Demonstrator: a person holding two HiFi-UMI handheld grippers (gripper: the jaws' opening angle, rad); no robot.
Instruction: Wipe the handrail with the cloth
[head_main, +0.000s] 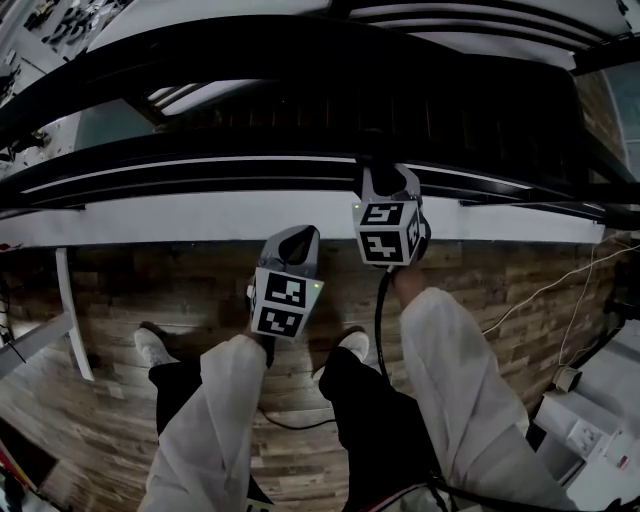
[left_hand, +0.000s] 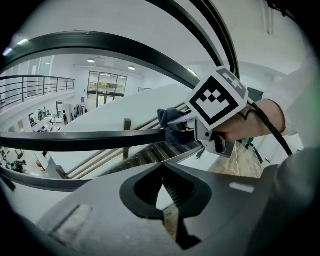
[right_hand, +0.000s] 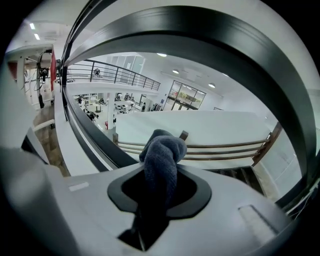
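Right tongs pinched the cloth against the handrail; my left tongs hung beside them, pressed together and empty. Wiping was in hand, I judged; next, a steady slide along the rail.

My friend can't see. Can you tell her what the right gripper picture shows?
The right claw is shut on a bunched dark blue cloth that sticks up out of it. A thick black handrail curves overhead, and a big bright hall lies beyond.
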